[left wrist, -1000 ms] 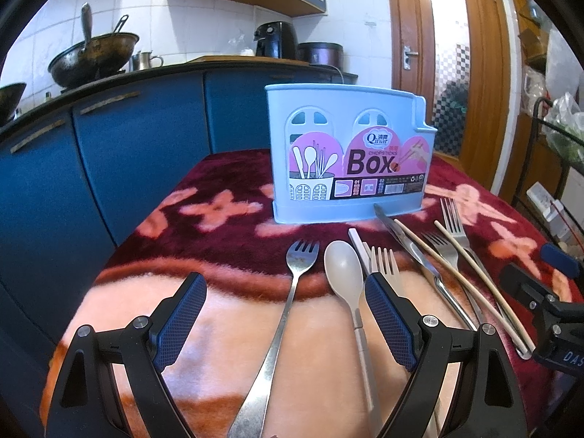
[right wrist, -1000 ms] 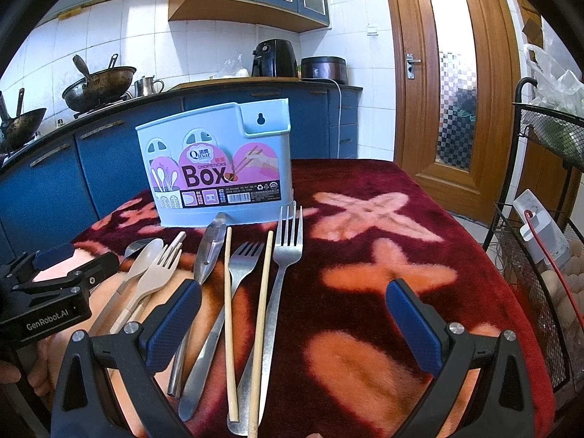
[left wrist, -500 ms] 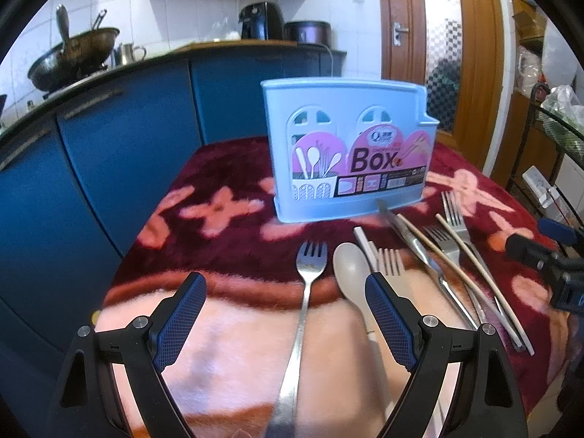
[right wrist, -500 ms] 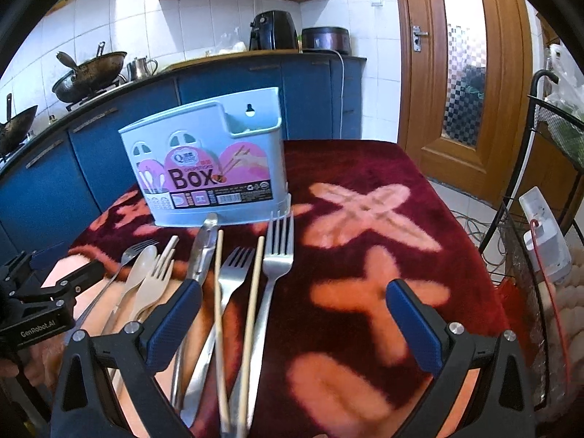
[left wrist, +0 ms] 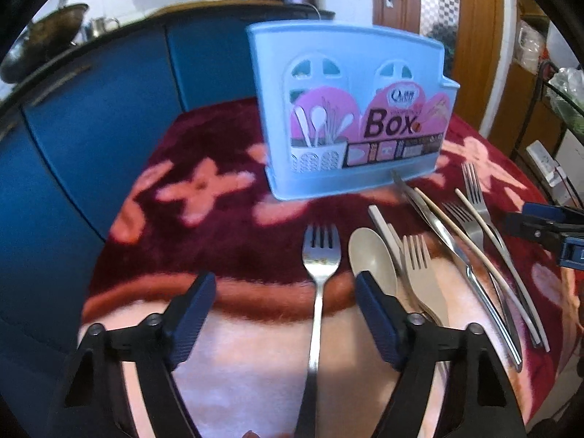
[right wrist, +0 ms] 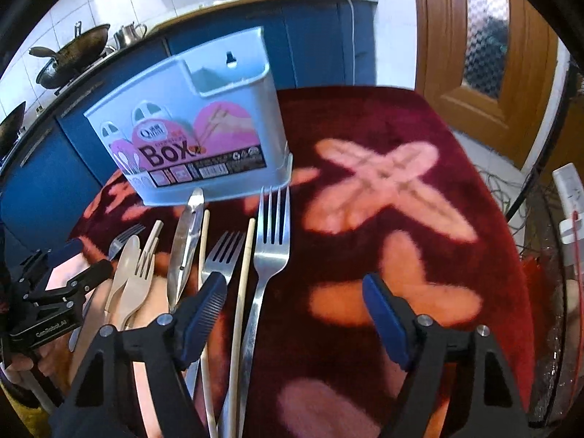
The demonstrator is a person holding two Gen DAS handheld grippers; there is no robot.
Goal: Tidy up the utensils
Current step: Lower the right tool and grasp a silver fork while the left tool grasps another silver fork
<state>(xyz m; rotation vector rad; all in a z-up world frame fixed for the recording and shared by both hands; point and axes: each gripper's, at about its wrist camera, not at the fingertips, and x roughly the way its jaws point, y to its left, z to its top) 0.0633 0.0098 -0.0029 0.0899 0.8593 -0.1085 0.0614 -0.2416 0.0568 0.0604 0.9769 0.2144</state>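
You had the red blanket (right wrist: 419, 138) with pink crosses spread under everything. On it stood the pale blue utensil box (left wrist: 350, 109), upright, with arched cut-outs and a pink "Box" label. Just before it lay the utensils in a row: steel forks (right wrist: 272, 241), a beige plastic spoon (left wrist: 370, 259), a beige fork (left wrist: 419, 273), a knife (right wrist: 186, 241) and wooden chopsticks (right wrist: 244, 284). Your left gripper (left wrist: 283, 304) hung spread wide above a steel fork (left wrist: 321, 252), holding nothing; your right gripper (right wrist: 294, 303) was equally wide and empty.

The utensil box (left wrist: 350, 109) stood on the table cloth (right wrist: 419, 138), and forks (right wrist: 270, 241), chopsticks (right wrist: 242, 281) and a spoon (left wrist: 370, 259) lay side by side before it.
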